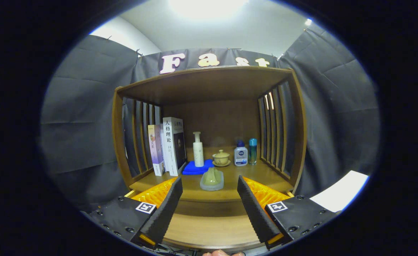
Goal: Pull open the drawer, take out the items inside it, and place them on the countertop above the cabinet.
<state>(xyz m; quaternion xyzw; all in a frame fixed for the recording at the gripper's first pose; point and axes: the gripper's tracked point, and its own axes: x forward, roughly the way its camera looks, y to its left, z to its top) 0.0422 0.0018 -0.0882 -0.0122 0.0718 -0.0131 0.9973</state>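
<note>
1. We see the tongs (210, 185) spread wide with nothing between the two fingers (166, 208), held in front of a wooden cabinet (209, 85) with slatted sides.
2. Just ahead of the fingertips, at 12 o'clock from the gap, a pale green item in a translucent tray (212, 179) lies on the surface (230, 177) near its front edge.
3. Beyond the tray, at about 11 o'clock, a folded blue cloth (194, 168) lies flat, and a cream pump bottle (198, 151) stands upright on it or just behind it; we cannot tell which.
4. At 12 to 1 o'clock past the tray sits a small lidded ceramic cup on a saucer (221, 158).
5. At 1 o'clock stands a white bottle with a blue cap (241, 154); we can see a dark blue label but leave it unread. A slim teal bottle (253, 151) stands just beside it, nearer the slats.
6. At 10 o'clock a row of upright books (168, 145) leans by the slats; the spines carry printed characters.
7. We cannot make out the drawer front; a wooden ledge (209, 231) runs below the surface between the fingers.
8. A bit of a hand (221, 253) shows at 6 o'clock under the tongs.
</note>
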